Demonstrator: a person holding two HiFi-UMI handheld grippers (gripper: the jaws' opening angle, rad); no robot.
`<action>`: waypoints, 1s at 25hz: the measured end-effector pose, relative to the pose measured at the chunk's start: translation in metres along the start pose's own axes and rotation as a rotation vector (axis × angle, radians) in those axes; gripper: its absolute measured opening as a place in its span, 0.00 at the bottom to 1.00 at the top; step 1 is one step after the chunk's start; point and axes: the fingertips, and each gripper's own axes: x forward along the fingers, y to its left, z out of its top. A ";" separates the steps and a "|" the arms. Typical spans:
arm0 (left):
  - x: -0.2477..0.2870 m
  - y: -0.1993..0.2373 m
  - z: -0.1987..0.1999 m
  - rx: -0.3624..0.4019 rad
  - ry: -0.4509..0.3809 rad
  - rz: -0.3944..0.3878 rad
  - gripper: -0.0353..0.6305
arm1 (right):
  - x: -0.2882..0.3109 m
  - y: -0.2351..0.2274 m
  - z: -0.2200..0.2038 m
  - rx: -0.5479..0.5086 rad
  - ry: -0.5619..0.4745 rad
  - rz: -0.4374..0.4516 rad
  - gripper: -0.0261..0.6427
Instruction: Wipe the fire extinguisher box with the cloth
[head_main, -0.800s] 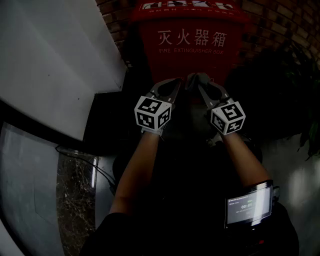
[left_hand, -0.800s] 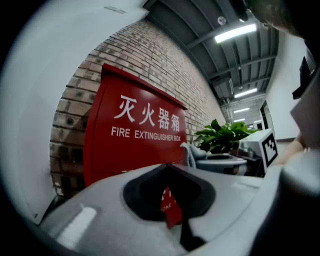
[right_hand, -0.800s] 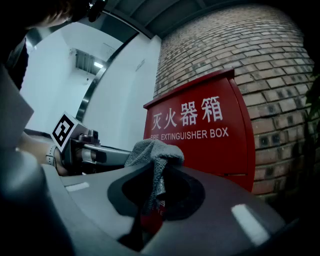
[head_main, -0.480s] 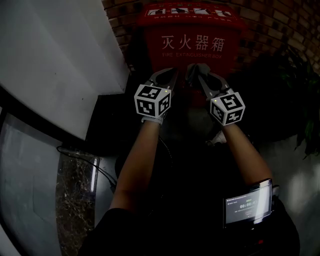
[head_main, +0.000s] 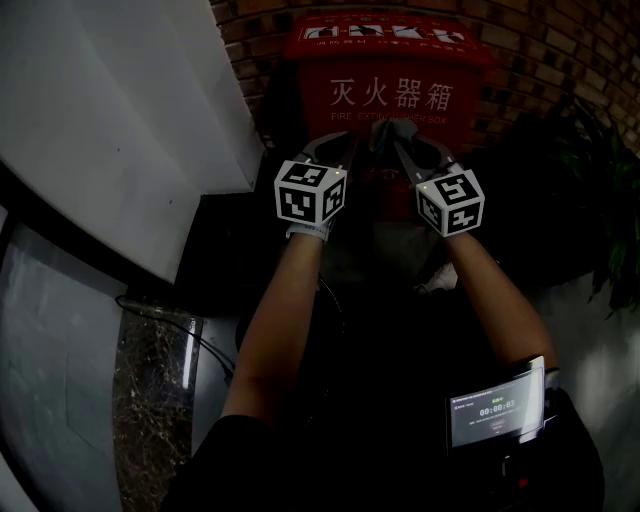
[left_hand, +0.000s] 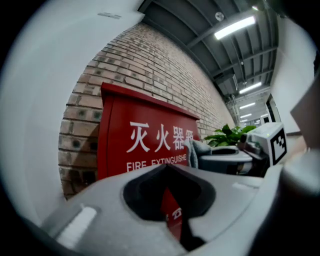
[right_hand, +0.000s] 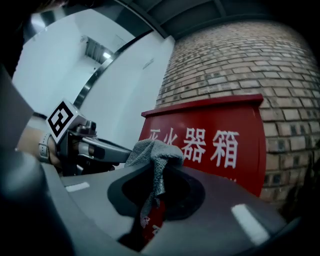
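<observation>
1. The red box (head_main: 392, 72), smooth and flat-fronted, stands against the rough brick wall (head_main: 530, 50).
2. The right gripper (right_hand: 156, 165) pinches a nubby grey cloth (right_hand: 150, 150) (bunched) near the box's front.
3. The left gripper (left_hand: 167, 168) is beside it, jaws together, empty.

- Against the brick wall (head_main: 540, 50) stands the box (head_main: 390, 85).
- The plant (head_main: 590, 180) is right of the box.
- The left gripper (head_main: 340, 142) and right gripper (head_main: 400, 138) are side by side before the box.
- The cloth (right_hand: 152, 150) sits between the right gripper's jaws.
</observation>
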 end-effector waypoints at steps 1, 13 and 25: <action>-0.002 0.005 0.007 0.010 -0.004 0.011 0.06 | 0.007 0.002 0.010 -0.066 0.008 0.003 0.09; -0.035 0.068 0.073 0.097 -0.040 0.118 0.06 | 0.104 0.055 0.115 -0.912 0.121 0.089 0.09; -0.033 0.070 0.068 0.076 -0.023 0.119 0.06 | 0.127 0.053 0.111 -0.973 0.178 0.081 0.09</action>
